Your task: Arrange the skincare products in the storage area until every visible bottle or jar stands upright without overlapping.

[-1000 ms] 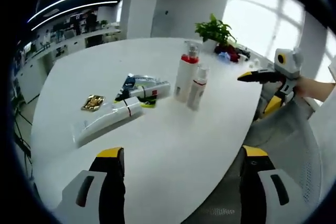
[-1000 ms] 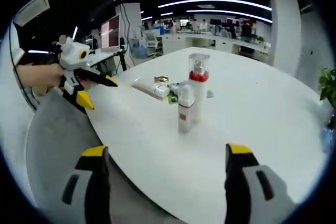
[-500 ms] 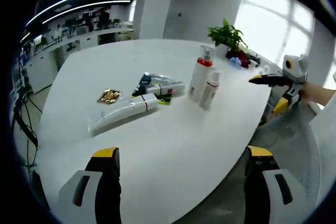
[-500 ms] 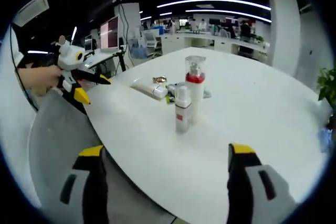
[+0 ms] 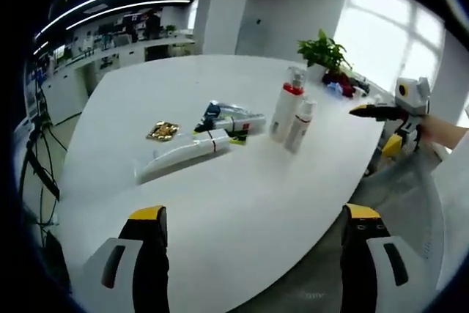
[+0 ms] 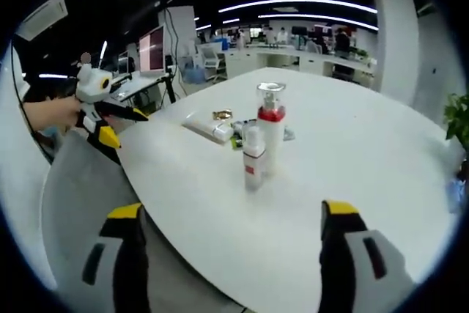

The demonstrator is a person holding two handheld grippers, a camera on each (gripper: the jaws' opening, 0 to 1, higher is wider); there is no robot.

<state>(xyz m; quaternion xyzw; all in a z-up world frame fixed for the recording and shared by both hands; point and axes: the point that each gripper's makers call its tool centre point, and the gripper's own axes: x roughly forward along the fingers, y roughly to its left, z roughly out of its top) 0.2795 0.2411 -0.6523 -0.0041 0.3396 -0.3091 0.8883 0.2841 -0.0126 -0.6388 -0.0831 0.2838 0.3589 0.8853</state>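
Observation:
On the white table (image 5: 242,196) a tall white pump bottle with a red collar (image 5: 286,111) stands upright. A shorter white bottle (image 5: 300,127) stands upright right beside it. One long white tube (image 5: 183,156) lies flat, and a second tube (image 5: 239,124) lies over a dark sachet (image 5: 212,113). My left gripper (image 5: 255,214) hovers open and empty over the near table edge. My right gripper (image 5: 371,130) is open off the table's right side. In the right gripper view the tall bottle (image 6: 270,127) and short bottle (image 6: 253,159) stand ahead of my open right gripper (image 6: 233,212); the left gripper (image 6: 124,130) is at far left.
A gold foil packet (image 5: 163,131) lies left of the tubes. A potted plant (image 5: 322,52) and small items sit at the table's far edge. A grey mesh chair (image 5: 410,196) stands by the near table edge. Office desks and monitors (image 6: 154,45) fill the background.
Both views have drawn back a little from the table, so the bottles look smaller. The products themselves have not moved. Both grippers stay open.

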